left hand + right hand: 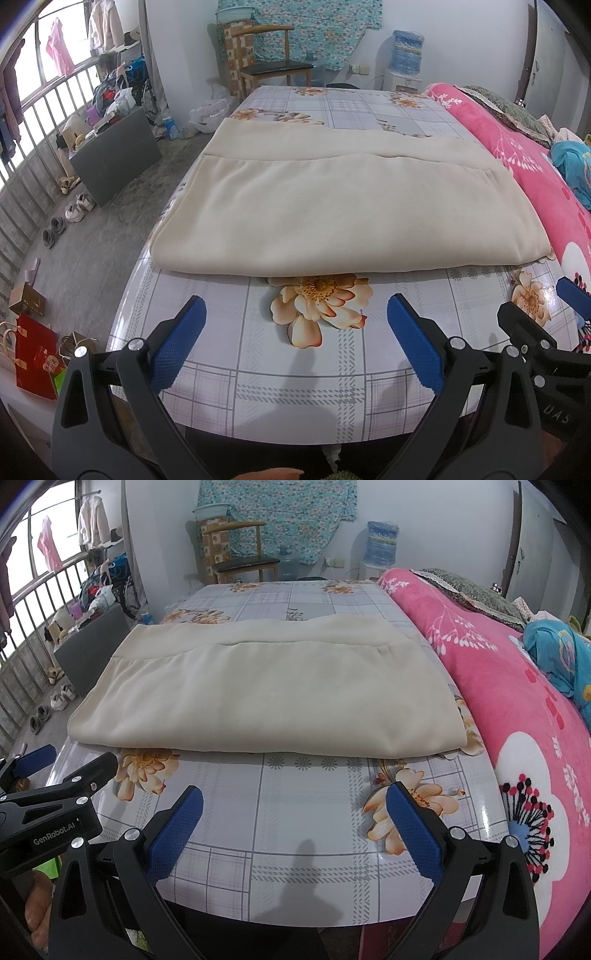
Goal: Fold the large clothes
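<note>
A large beige garment (332, 199) (266, 690) lies folded into a flat rectangle on the table, with a seam band across its far part. My left gripper (295, 306) hovers open over the table's near edge, short of the garment's near fold, with nothing between its blue pads (177, 350). To its right my right gripper (293, 794) is likewise open and empty, just short of the same fold. Each gripper shows at the edge of the other's view: the right one (546, 321) and the left one (55, 775).
The table (295, 387) (295, 849) has a glossy checked cover with flower prints. A pink blanket (517, 701) piles along the right side. A wooden chair (273, 66) stands beyond the far end. Shoes (77, 206), a grey box and bags (35, 350) sit on the floor to the left.
</note>
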`<action>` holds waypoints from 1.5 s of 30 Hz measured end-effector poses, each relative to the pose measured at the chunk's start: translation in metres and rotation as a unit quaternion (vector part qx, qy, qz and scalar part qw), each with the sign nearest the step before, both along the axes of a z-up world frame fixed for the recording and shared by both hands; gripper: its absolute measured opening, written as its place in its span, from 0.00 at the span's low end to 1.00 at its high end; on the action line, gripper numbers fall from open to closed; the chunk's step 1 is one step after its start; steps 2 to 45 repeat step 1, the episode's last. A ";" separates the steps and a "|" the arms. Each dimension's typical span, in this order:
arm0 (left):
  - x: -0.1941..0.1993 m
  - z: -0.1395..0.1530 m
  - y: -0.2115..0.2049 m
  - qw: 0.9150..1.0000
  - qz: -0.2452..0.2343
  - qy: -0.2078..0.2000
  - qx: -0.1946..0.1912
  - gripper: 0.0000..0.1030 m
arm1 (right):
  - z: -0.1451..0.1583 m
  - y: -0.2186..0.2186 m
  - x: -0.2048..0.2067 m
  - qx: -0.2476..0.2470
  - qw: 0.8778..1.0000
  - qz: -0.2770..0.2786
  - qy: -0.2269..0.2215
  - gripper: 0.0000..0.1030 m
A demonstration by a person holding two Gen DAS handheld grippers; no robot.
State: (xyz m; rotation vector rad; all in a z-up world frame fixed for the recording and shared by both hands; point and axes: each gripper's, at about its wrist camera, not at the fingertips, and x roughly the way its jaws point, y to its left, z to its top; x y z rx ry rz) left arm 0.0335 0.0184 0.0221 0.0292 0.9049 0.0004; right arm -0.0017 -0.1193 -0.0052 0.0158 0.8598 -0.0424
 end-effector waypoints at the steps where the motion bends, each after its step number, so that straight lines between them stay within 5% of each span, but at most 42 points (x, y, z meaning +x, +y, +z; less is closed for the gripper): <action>1: 0.000 0.000 0.000 1.000 0.001 0.000 -0.001 0.92 | 0.000 0.000 0.000 0.000 1.000 0.000 0.000 0.94; 45: 0.000 0.000 0.000 1.000 0.001 0.000 -0.001 0.92 | 0.000 0.000 0.000 0.000 1.000 0.000 0.000 0.94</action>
